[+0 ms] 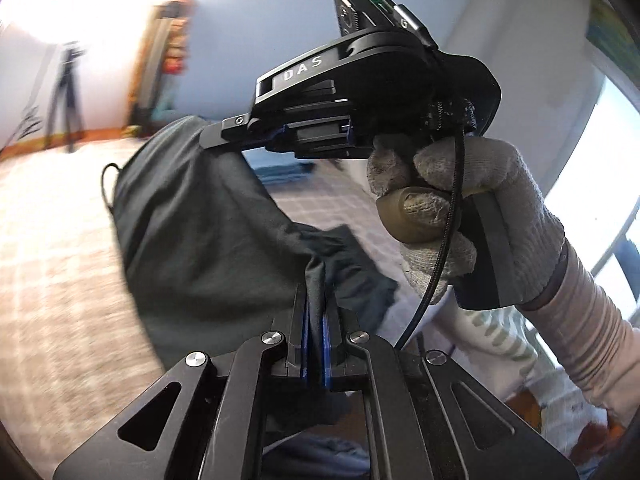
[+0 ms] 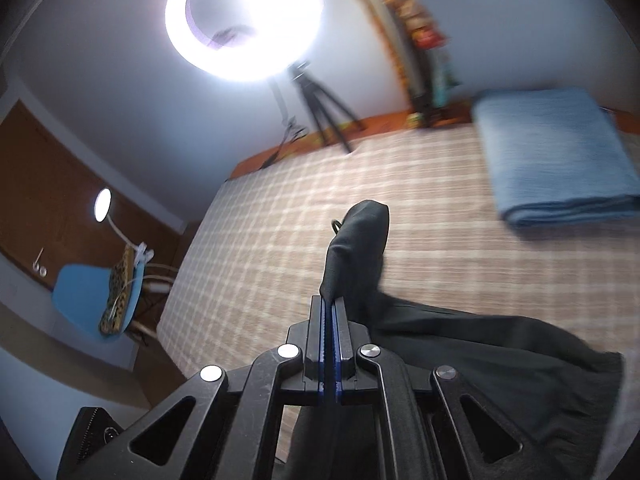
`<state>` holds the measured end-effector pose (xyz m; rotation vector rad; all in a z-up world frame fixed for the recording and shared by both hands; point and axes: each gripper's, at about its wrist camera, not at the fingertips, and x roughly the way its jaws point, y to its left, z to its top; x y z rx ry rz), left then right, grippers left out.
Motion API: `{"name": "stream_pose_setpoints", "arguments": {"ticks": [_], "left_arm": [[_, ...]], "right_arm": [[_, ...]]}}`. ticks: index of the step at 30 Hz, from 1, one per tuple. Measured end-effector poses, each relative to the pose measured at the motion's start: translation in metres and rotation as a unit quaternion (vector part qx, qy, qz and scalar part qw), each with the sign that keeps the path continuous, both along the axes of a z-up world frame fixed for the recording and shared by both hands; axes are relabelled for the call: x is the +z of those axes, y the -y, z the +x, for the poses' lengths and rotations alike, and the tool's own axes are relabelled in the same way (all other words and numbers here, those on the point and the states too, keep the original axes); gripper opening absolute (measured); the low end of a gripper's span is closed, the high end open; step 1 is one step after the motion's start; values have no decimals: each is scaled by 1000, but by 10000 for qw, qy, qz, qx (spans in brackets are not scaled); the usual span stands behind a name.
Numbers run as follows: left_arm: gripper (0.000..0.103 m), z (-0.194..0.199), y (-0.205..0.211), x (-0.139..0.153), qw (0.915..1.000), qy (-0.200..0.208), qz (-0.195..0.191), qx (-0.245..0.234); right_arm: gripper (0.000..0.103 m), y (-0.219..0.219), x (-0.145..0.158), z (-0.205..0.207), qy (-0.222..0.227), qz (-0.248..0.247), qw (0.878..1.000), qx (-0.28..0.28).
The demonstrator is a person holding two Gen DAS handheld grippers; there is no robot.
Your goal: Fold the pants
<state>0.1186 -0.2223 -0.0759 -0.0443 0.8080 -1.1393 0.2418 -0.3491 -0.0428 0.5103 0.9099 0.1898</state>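
We are above a bed covered in a beige plaid bedspread (image 2: 304, 216), in a room with pale blue walls. Dark charcoal pants (image 1: 192, 232) hang in the air over it, soft and rumpled, stretched between our two tools. Our left gripper (image 1: 316, 304) is closed tight on a bunched fold of the fabric. Our right gripper (image 2: 331, 312) is likewise clamped on the cloth, a rounded hump of it rising past the fingertips. A gloved hand (image 1: 472, 216) holds the right tool. Farther off, a folded blue blanket (image 2: 560, 160) lies on the bed; a ring light (image 2: 244, 20) glows on a tripod (image 2: 320, 108), with a blue chair (image 2: 92, 300) beside the bed.
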Motion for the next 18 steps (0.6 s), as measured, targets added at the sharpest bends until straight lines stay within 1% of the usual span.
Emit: {"name": "stream_pose_setpoints", "arguments": {"ticks": [4, 8, 11, 15, 18], "left_arm": [[3, -10, 46, 2, 9990, 8, 112, -442], [3, -22, 91, -1, 9961, 35, 248, -851], [2, -28, 117, -7, 9933, -12, 318, -1115], [2, -37, 146, -15, 9894, 73, 449, -1376], [2, -43, 158, -15, 9869, 69, 535, -1517]], "right_arm": [[0, 56, -5, -28, -56, 21, 9991, -415], [0, 98, -16, -49, -167, 66, 9970, -750], [0, 123, -25, -62, -264, 82, 9956, -896], [0, 147, -36, -78, -332, 46, 9942, -1025], [0, 166, -41, -88, -289, 113, 9923, -1199]]}}
